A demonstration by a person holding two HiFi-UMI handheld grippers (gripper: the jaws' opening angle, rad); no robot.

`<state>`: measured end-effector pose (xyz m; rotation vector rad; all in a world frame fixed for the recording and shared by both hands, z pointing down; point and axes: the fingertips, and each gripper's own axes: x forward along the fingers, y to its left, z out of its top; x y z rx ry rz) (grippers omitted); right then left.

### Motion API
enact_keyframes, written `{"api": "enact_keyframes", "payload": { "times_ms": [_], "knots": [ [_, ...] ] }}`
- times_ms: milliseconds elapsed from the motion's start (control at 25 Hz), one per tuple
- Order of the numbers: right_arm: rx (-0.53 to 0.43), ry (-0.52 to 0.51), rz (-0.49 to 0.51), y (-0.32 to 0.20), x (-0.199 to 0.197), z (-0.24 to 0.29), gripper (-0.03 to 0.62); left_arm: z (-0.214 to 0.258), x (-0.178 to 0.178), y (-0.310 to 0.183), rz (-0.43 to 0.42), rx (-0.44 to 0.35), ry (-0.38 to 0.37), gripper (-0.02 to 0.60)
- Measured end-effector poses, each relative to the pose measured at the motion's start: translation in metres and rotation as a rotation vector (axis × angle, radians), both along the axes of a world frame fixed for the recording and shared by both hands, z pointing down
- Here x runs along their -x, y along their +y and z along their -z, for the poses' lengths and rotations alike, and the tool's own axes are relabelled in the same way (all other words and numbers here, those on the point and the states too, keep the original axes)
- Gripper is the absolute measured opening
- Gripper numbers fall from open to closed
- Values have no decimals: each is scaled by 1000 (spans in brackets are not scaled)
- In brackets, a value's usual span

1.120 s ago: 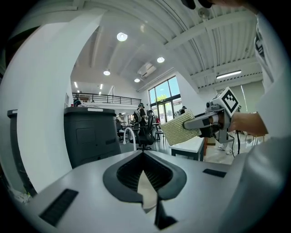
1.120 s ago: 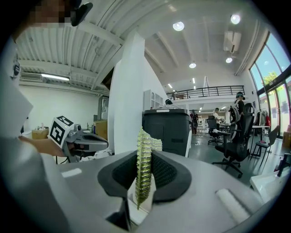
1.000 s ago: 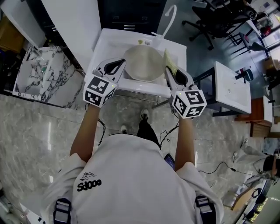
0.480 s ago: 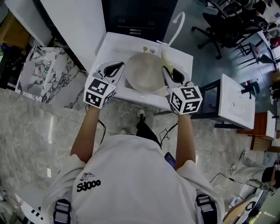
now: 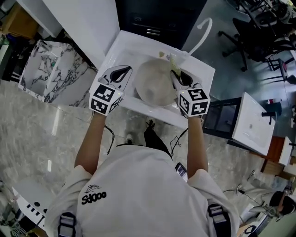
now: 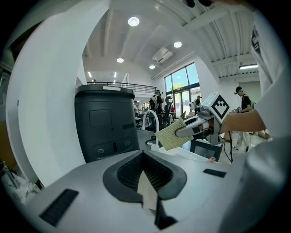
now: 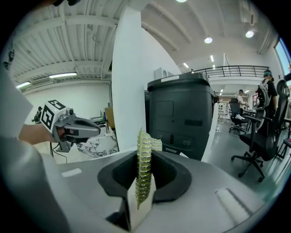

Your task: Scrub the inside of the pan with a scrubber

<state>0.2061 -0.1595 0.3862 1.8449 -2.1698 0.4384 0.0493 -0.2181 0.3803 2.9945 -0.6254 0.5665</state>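
Note:
A round cream pan [image 5: 155,83] lies in the white sink [image 5: 125,44] in the head view. My left gripper [image 5: 130,68] sits just off the pan's left rim, jaws shut with nothing seen between them [image 6: 144,175]. My right gripper [image 5: 174,72] is at the pan's right rim, shut on a yellow-green scrubber [image 5: 172,60] that sticks out toward the faucet. The right gripper view shows the scrubber [image 7: 144,159] standing edge-on between the jaws [image 7: 143,182], with the left gripper [image 7: 77,127] at the left. The left gripper view shows the scrubber [image 6: 170,134] flat-on in the right gripper [image 6: 200,127]. Neither gripper view shows the pan.
A white curved faucet [image 5: 203,30] rises at the sink's back right. A dark cabinet [image 5: 157,14] stands behind the sink, a white panel [image 5: 78,23] and a marble slab [image 5: 51,74] to its left. Another white sink unit [image 5: 252,122] and office chairs [image 5: 259,37] are at the right.
The right gripper has carried the scrubber inward to the pan's right rim. The left gripper has kept its place beside the pan. The head camera has shifted.

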Motion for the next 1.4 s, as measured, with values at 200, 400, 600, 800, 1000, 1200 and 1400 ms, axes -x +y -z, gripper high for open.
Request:
{"api": "enact_keyframes", "payload": {
  "times_ms": [200,400,600,800,1000,1200,1400],
  "knots": [
    [60,-22,36,-21,-9,-33,81,-20,-7,-12,44,29,-27,0],
    [127,-13,53,-37,-19,-74,81,-39,-9,-15,81,56,-55,0],
    [202,-8,71,-51,-25,-115,81,-58,-8,-16,111,77,-101,0],
    [257,-8,82,-66,-30,-148,81,-73,-4,-21,157,118,-124,0],
    [339,12,70,-77,-35,-189,81,-82,4,-24,200,136,-142,0],
    [364,26,74,-85,-28,-213,81,-89,16,-29,240,156,-162,0],
    [376,47,104,-91,-15,-229,81,-89,25,-32,261,155,-170,0]
  ]
}}
